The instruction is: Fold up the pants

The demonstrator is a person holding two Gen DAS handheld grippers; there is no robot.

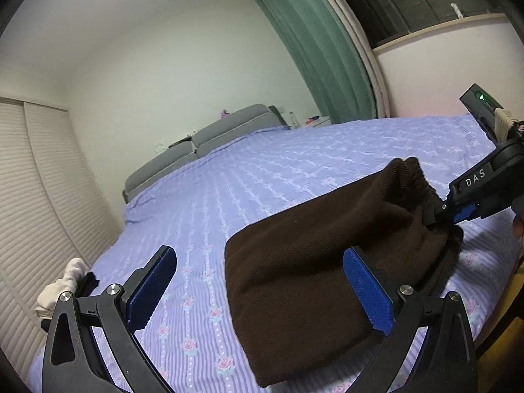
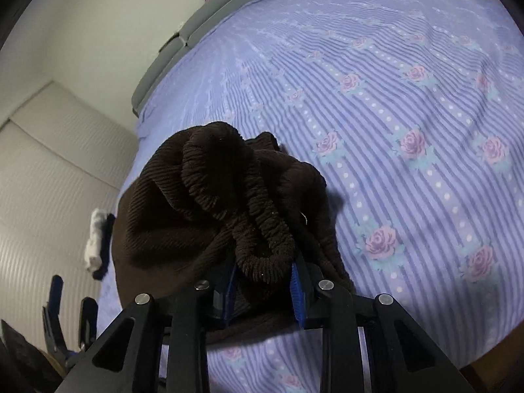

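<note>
Dark brown ribbed pants (image 1: 314, 268) lie folded on the bed near its front edge. My left gripper (image 1: 262, 291) is open and empty, its blue pads either side of the pants' near left part, just above the cloth. My right gripper (image 1: 435, 216) is shut on the pants' bunched elastic waistband (image 2: 262, 249) and holds that end lifted a little above the bed. In the right wrist view the right gripper (image 2: 263, 286) pinches the waistband between its blue pads; the rest of the pants (image 2: 170, 226) spreads to the left.
The bed (image 1: 262, 177) has a purple striped cover with roses and a grey headboard (image 1: 203, 140) at the far end. A white wardrobe (image 1: 36, 196) stands left, a green curtain (image 1: 314, 49) and window at the back right. The left gripper (image 2: 70, 321) shows low left.
</note>
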